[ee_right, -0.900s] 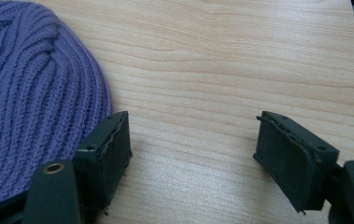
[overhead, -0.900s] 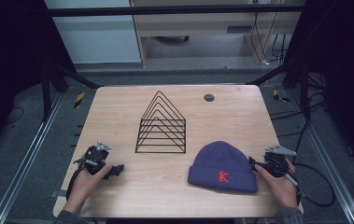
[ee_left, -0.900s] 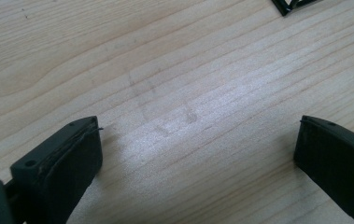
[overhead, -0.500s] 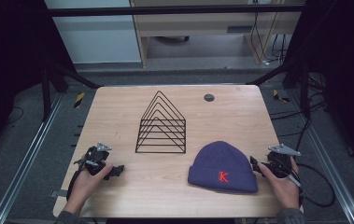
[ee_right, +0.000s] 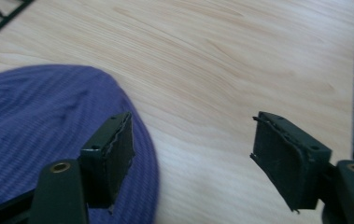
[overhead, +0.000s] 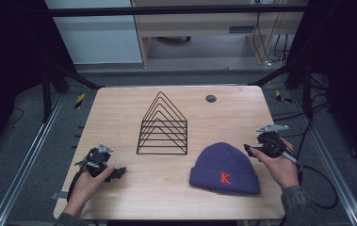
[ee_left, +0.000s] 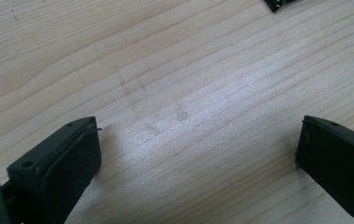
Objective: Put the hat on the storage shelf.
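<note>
A purple knit beanie (overhead: 224,167) with a red letter K lies flat on the wooden table (overhead: 176,197), front right. My right gripper (overhead: 250,149) hovers at the beanie's right edge, open; in the right gripper view one jaw overlaps the beanie's rim (ee_right: 48,121) and the other stands over bare wood. At the table's front left my left gripper (overhead: 117,172) rests low over bare wood, open, with nothing between its jaws (ee_left: 198,154).
A black wire rack (overhead: 162,125) shaped like nested triangles stands at the table's middle. A small dark round disc (overhead: 210,98) lies near the far edge. Cables trail off the right side of the table.
My right gripper has lifted and shifted slightly farther back along the beanie's right edge. The left gripper has stayed put.
</note>
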A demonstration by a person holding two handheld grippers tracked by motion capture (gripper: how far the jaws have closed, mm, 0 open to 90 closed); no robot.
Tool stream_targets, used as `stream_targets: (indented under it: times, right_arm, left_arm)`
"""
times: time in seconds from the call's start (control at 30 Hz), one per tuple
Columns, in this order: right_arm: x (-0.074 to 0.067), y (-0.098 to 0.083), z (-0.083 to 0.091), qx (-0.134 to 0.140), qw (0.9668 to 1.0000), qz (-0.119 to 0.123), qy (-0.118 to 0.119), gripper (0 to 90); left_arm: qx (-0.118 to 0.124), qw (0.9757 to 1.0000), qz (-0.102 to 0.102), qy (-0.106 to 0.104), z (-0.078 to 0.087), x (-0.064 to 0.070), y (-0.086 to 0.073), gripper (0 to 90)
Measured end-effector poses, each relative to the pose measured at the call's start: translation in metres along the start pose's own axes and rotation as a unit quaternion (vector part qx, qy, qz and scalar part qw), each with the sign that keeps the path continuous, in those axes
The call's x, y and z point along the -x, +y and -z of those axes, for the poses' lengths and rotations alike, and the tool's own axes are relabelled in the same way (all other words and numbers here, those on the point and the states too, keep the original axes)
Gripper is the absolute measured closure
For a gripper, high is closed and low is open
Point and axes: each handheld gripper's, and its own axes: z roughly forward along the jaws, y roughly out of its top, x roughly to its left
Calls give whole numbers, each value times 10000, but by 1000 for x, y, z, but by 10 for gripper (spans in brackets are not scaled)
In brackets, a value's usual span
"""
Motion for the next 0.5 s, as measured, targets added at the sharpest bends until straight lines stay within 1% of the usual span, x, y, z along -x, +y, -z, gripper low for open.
stream_targets:
  times: [0.03, 0.13, 0.2, 0.27, 0.3, 0.33, 0.37, 0.43, 0.5]
  right_arm:
    - [-4, 8, -3, -82, 9998, 111, 106, 301]
    - [-12, 22, -12, -223, 9988, 383, 213, 294]
    - [-16, 29, -19, -348, 9980, 420, 323, 310]
    - [-18, 32, -25, -476, 9970, 403, 460, 318]
    - [-19, 34, -27, -500, 9966, 414, 501, 346]
    - [-20, 36, -30, -463, 9963, 377, 619, 389]
    - [-21, 38, -32, -472, 9957, 394, 698, 417]
    - [-23, 39, -37, -550, 9944, 495, 749, 453]
    - [-25, 40, -42, -612, 9936, 497, 811, 478]
  left_arm:
    - [16, 10000, 16, 0, 0, 0, 0, 0]
    - [17, 10000, 15, -1, 0, 0, 0, 0]
    - [-1, 10000, -8, -7, 0, 0, 0, 0]
    - [-1, 10000, 0, -30, 0, 1, 0, 0]
    - [3, 10000, 2, -27, 0, 1, 0, 0]
    - [-3, 10000, 3, -32, 0, 1, 0, 0]
    - [14, 10000, 20, -36, -1, 1, 1, 0]
    - [21, 10000, 2, -40, -1, 1, 1, 0]
    - [25, 10000, 3, -36, -1, 2, 1, 0]
